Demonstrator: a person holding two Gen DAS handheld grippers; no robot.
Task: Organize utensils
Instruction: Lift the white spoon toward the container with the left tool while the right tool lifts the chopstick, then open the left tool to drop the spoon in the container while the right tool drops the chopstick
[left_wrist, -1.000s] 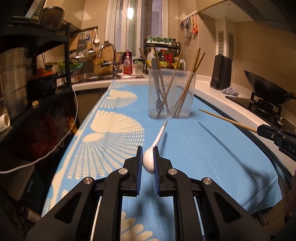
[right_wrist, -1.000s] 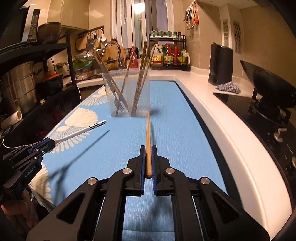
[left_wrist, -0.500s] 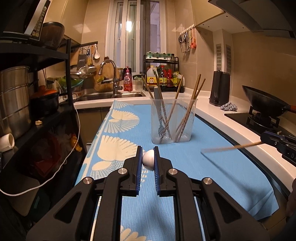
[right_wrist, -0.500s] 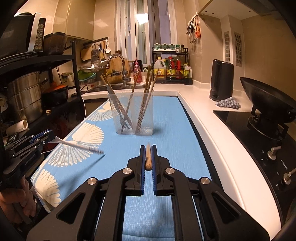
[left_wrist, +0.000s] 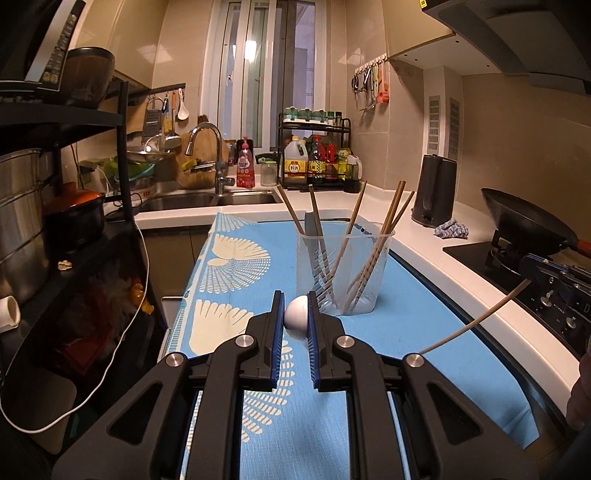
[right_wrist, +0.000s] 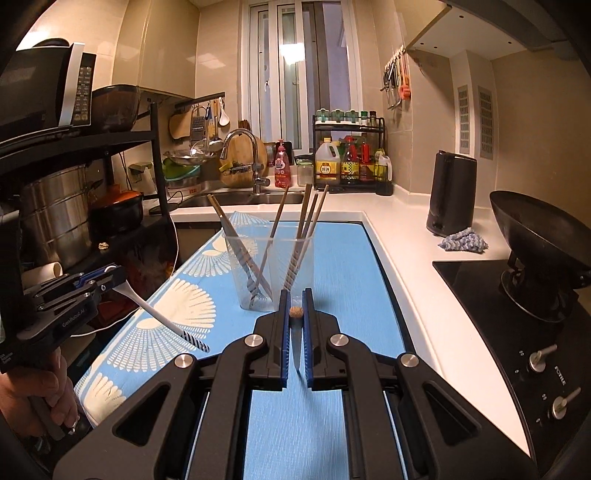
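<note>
My left gripper is shut on a white spoon by its bowl; in the right wrist view the spoon slopes down with its striped handle end lowest, held above the blue mat. My right gripper is shut on a wooden chopstick; in the left wrist view the chopstick slopes down to the left. A clear plastic holder with several chopsticks and a fork stands on the mat ahead of both grippers; it also shows in the right wrist view.
A blue patterned mat covers the counter. A black wok sits on the stove at right. A black kettle and a cloth lie at back right. A sink and a black shelf rack are at left.
Both grippers have lifted and tilted up. The spoon and the chopstick now point downward, seen end-on. The holder looks farther below and ahead.
</note>
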